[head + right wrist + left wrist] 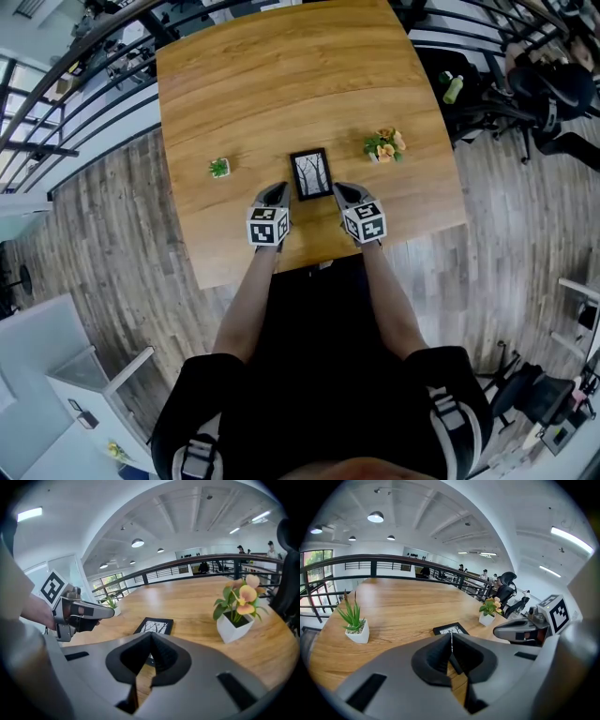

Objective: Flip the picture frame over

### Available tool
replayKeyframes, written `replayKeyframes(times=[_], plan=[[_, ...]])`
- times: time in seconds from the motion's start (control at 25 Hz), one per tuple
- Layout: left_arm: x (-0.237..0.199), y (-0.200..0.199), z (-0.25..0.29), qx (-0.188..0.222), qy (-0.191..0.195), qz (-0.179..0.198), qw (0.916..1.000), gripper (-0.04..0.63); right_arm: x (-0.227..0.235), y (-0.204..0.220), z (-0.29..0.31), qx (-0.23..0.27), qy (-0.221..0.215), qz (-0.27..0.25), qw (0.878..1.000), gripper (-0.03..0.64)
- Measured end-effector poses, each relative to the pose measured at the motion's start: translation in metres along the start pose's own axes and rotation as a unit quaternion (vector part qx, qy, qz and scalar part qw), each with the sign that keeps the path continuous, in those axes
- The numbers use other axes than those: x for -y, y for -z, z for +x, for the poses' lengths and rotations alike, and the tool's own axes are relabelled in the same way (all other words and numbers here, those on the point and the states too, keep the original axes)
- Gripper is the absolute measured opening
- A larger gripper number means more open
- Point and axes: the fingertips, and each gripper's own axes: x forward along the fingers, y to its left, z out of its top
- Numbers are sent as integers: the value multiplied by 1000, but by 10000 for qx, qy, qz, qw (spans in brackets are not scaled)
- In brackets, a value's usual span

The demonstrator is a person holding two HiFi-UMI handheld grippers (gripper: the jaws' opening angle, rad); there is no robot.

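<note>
A small black picture frame lies flat on the wooden table, its picture of bare trees facing up. It also shows just past the jaws in the left gripper view and the right gripper view. My left gripper hovers near the frame's lower left corner, shut and empty. My right gripper hovers near the lower right corner, also shut with nothing in it. Neither touches the frame.
A small green plant in a white pot stands left of the frame. A potted plant with orange flowers stands to its right. The table's near edge lies just behind the grippers. Railings and office chairs surround the table.
</note>
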Motion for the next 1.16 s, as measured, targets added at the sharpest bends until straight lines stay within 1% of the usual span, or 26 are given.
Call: replayKeyframes(times=[0.32, 0.6, 1.16], plan=[[4, -4, -16, 95, 13, 149, 9998, 26, -8, -8, -8, 102, 6, -98, 9999, 8], [-2, -5, -24, 126, -25, 118, 9998, 26, -25, -5, -6, 13, -80, -322, 9995, 8], [-8, -6, -20, 145, 6, 77, 9999, 25, -24, -6, 0, 0, -76, -327, 9994, 8]])
